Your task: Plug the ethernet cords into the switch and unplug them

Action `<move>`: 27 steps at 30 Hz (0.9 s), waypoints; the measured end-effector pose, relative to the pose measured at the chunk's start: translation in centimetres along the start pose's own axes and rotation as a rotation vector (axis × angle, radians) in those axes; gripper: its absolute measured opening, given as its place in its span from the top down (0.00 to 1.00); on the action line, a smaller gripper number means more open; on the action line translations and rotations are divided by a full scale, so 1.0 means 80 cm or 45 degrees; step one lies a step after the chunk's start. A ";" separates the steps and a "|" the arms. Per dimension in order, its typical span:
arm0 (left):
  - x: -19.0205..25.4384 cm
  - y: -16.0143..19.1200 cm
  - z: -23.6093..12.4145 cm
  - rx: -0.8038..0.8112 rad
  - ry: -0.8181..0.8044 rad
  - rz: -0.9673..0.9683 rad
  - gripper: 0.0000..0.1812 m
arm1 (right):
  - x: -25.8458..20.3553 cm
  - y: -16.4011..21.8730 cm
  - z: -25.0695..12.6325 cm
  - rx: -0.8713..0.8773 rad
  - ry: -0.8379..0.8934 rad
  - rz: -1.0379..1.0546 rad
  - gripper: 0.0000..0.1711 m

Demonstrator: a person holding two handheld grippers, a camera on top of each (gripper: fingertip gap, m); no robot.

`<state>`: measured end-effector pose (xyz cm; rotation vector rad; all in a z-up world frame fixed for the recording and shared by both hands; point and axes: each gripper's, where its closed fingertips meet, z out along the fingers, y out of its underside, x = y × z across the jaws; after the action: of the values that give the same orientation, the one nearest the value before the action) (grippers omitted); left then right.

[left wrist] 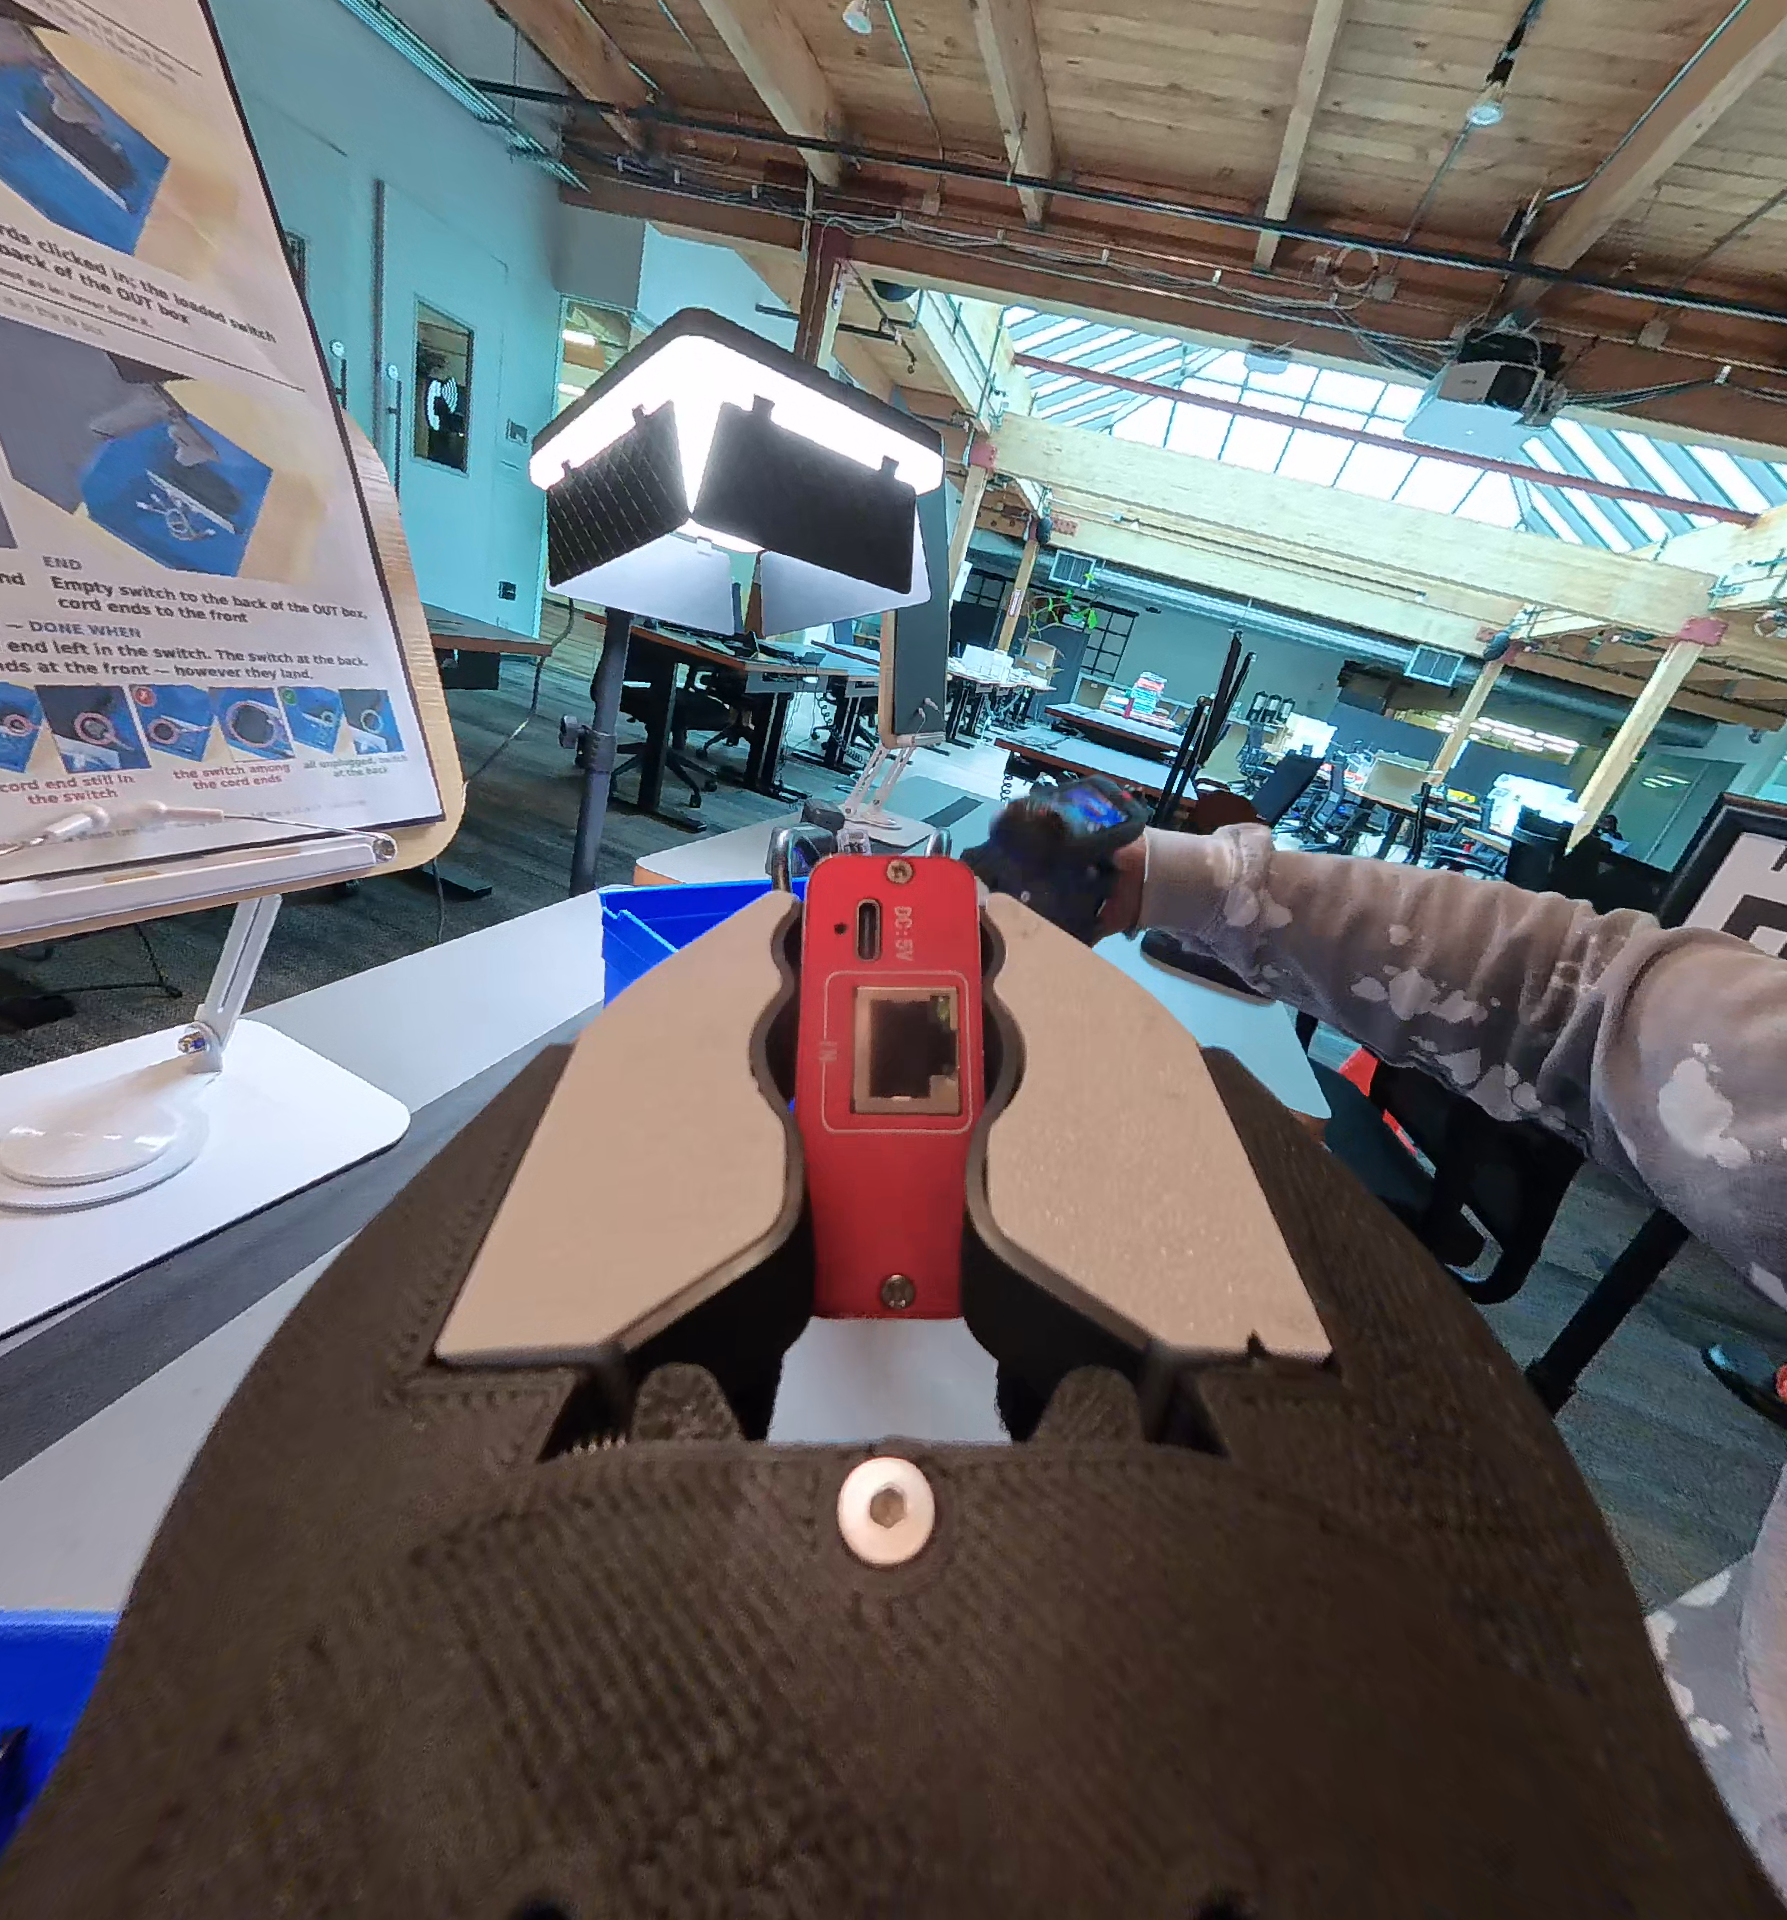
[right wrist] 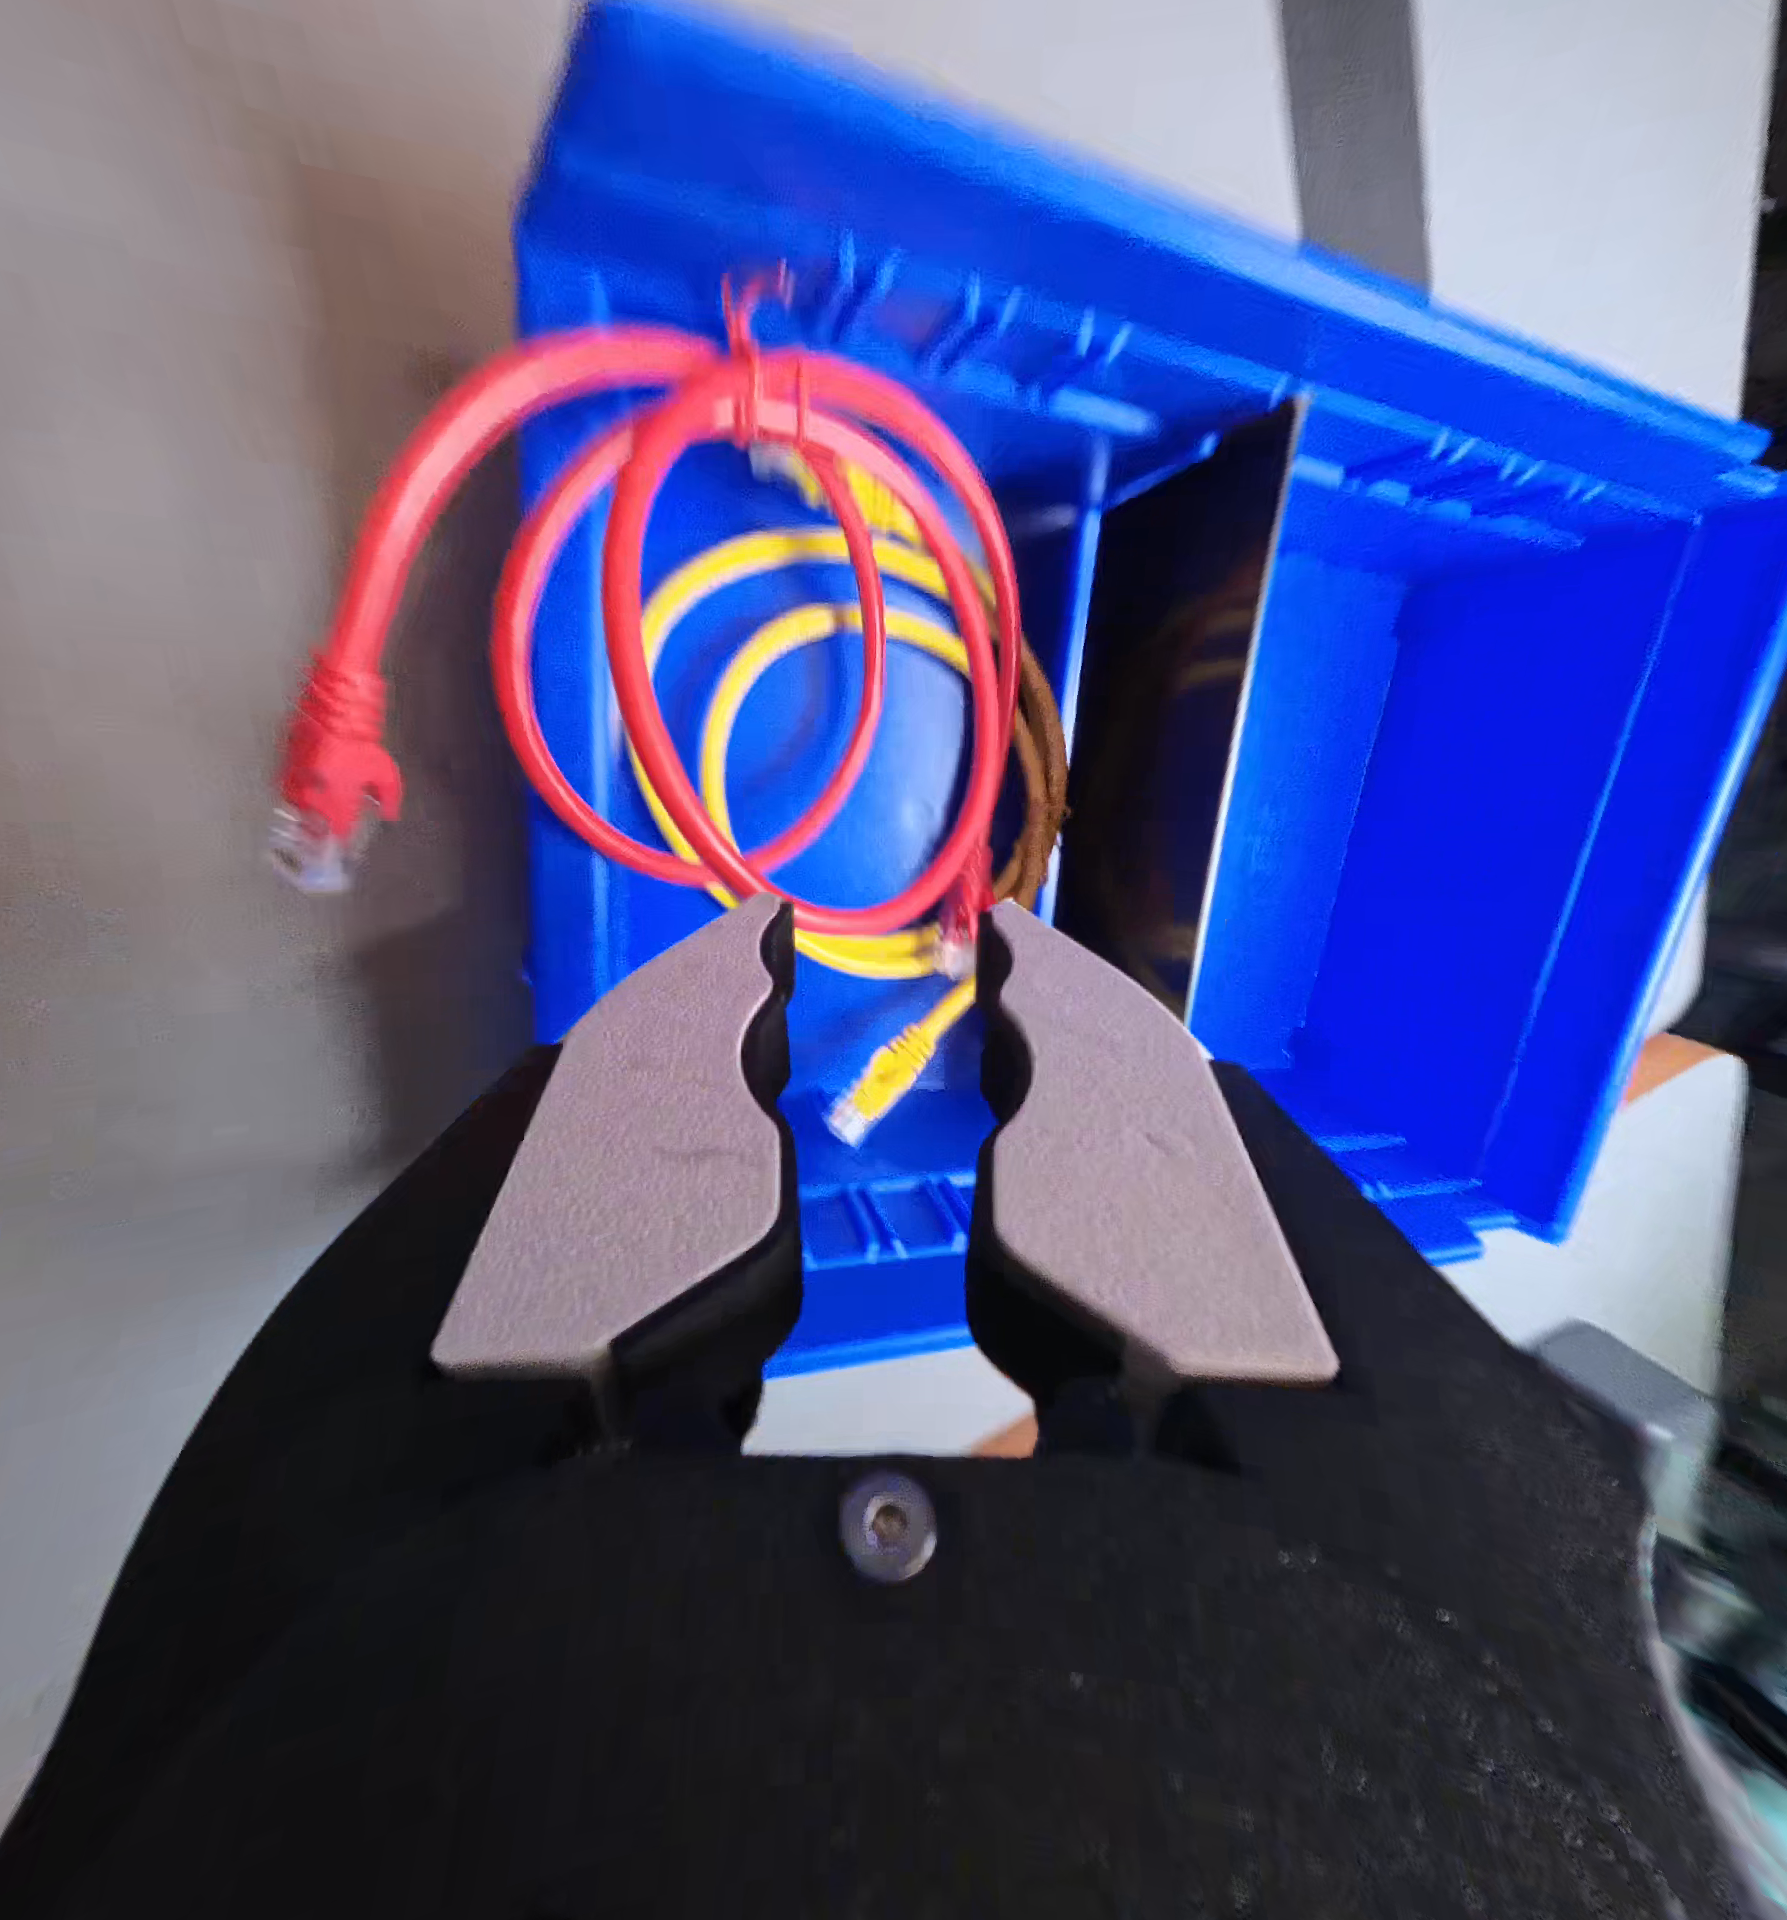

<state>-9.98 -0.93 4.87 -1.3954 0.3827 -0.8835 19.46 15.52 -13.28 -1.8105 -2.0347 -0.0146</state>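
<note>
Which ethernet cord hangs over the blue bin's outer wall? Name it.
The red ethernet cord: its plug end dangles outside the blue plastic bin, while the yellow cord and the brown cord lie coiled inside.

We list, reckoning from the switch (left wrist: 889,1081): its case, red metal with a satin sheen, a bright screw at each end; clamped against it, the left gripper (left wrist: 889,935), pads of matt grainy grey on black ribbed printed plastic; behind it, a blue bin (left wrist: 660,925) of glossy moulded plastic; left of it, a paper sheet (left wrist: 141,436) on a wood board; overhead, bare timber beams (left wrist: 1304,125); right, a mottled cloth sleeve (left wrist: 1491,997)
</note>
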 end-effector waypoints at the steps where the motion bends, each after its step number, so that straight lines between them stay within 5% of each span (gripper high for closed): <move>1: -0.001 -0.001 -0.001 0.003 -0.001 -0.002 0.84 | -0.004 -0.013 -0.009 0.077 -0.033 0.055 0.81; 5: -0.002 -0.001 -0.001 0.006 -0.001 -0.008 0.84 | -0.055 -0.057 -0.012 0.196 -0.175 0.096 0.75; 10: 0.003 0.000 0.001 0.001 0.008 -0.005 0.84 | -0.089 -0.061 0.033 0.004 -0.132 0.002 0.79; 12: 0.006 -0.001 0.001 0.000 0.010 0.004 0.84 | -0.085 -0.054 0.039 -0.062 -0.118 -0.059 0.96; 17: 0.006 -0.006 -0.003 0.015 0.009 0.006 0.84 | -0.026 0.005 0.045 -0.361 0.124 -0.397 0.97; 21: 0.006 -0.010 -0.006 0.024 0.005 0.012 0.84 | -0.041 0.034 0.069 -0.391 0.061 -0.407 0.97; 27: 0.001 -0.009 -0.006 0.033 0.007 -0.015 0.83 | -0.052 0.010 0.017 -0.185 -0.100 -0.089 0.74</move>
<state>-10.48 -1.32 5.46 -1.3729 0.3666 -0.8988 20.11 12.08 -15.99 -1.8512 -2.2025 -0.1162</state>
